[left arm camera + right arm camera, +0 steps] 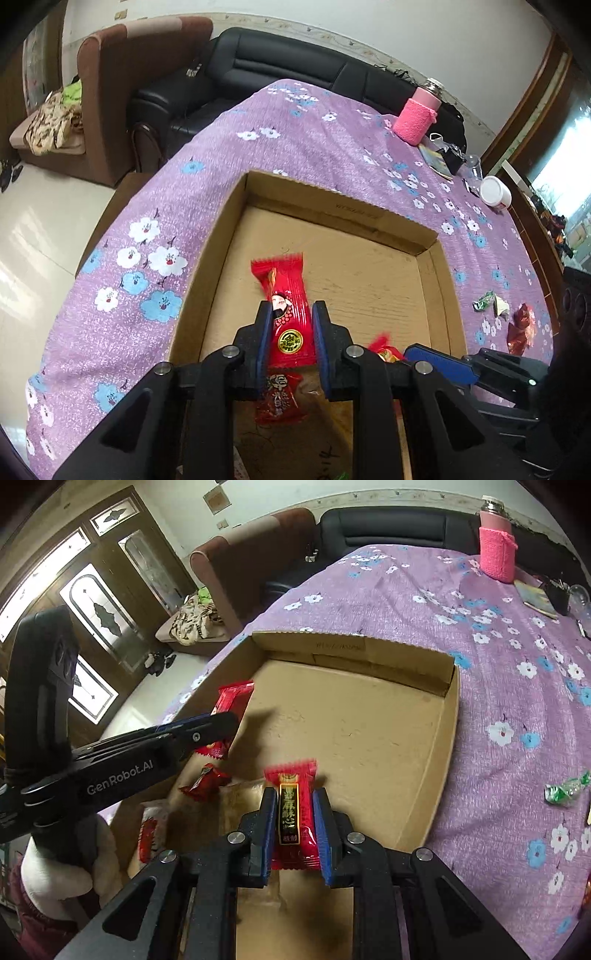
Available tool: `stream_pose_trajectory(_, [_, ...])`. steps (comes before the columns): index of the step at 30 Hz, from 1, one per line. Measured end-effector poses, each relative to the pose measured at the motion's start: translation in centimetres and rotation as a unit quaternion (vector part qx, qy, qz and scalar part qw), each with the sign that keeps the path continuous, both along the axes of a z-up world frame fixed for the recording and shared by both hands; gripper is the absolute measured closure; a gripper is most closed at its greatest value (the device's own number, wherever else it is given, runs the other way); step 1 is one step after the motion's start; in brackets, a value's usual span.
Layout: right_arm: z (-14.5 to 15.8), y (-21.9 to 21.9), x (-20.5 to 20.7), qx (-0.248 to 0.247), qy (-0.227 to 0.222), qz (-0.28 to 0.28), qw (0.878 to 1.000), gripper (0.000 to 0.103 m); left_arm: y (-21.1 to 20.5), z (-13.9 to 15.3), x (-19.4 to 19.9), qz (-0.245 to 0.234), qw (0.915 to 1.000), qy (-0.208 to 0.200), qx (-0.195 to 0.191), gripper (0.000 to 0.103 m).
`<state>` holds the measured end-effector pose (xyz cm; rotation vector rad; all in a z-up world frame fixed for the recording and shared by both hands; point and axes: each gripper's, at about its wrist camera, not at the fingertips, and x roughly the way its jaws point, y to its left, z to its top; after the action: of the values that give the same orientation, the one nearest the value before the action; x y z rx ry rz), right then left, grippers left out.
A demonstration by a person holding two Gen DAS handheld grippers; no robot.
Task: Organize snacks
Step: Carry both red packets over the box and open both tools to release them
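A shallow cardboard box (pixel 343 212) (pixel 452 709) lies on the purple flowered tablecloth. My left gripper (pixel 290 314) is shut on a long red snack packet (pixel 284 295) and holds it over the box's left part; the packet also shows in the right wrist view (pixel 232 698). My right gripper (pixel 294 797) is shut on a red packet with a black and gold label (pixel 293 805), held over the box's near part. A small red wrapped sweet (pixel 205 781) (pixel 280 402) lies in the box below. The right gripper shows in the left wrist view (pixel 439 360).
Green (pixel 484 301) (pixel 565 790) and red (pixel 521 326) wrapped sweets lie on the cloth right of the box. A pink-sleeved flask (pixel 415 118) (pixel 496 552), a white jar (pixel 495 192) and small items stand at the far right. A black sofa (pixel 288 70) lies beyond the table.
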<state>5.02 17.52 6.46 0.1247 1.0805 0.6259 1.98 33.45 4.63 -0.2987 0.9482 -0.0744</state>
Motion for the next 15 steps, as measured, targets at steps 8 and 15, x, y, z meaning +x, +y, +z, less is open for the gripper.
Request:
stream_pose_trajectory(8, [2.4,-2.4,-1.6,0.025,-0.029,-0.012,0.999,0.081,0.9,2.5,-2.3,0.013,0.9990,-0.034,-0.024,0.056])
stream_pose_trajectory(15, [8.1,-9.9,-4.4,0.024,-0.121,-0.076,0.989,0.069,-1.9,8.4,-7.2,0.021,0.9922,-0.121,-0.020,0.026])
